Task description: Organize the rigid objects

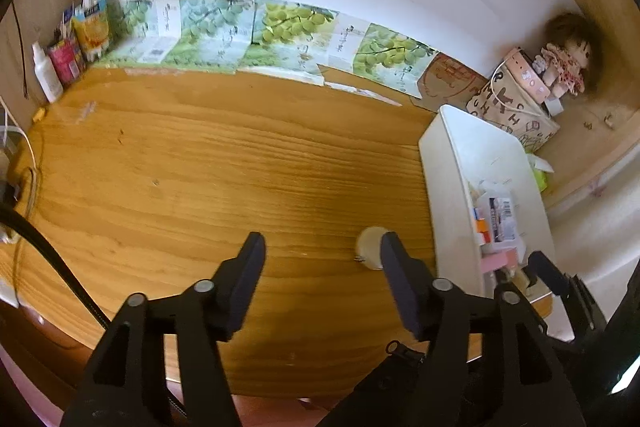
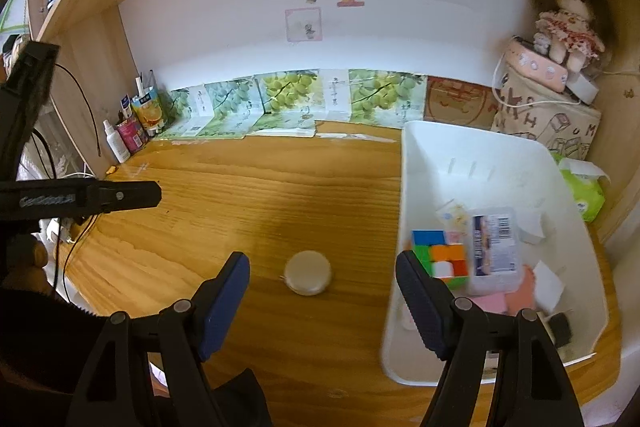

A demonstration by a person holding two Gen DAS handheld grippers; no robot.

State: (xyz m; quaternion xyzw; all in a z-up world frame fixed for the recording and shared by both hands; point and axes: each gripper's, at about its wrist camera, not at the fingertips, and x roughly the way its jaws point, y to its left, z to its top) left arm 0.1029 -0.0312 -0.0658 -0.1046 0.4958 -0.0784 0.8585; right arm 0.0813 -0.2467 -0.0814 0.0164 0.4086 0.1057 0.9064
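Left gripper: we held it spread wide, empty, lower centre.
Right gripper: spread, empty.
Round case: lay on the desk between the right gripper's fingers.
Bin: at right, holding a puzzle cube.

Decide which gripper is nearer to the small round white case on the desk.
Right. The right gripper has the round case between its open jaws; the left gripper, also open, keeps it beside its right finger.

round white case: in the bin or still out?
Out. The round white case lies on the wooden desk, left of the white bin, apart from its wall.
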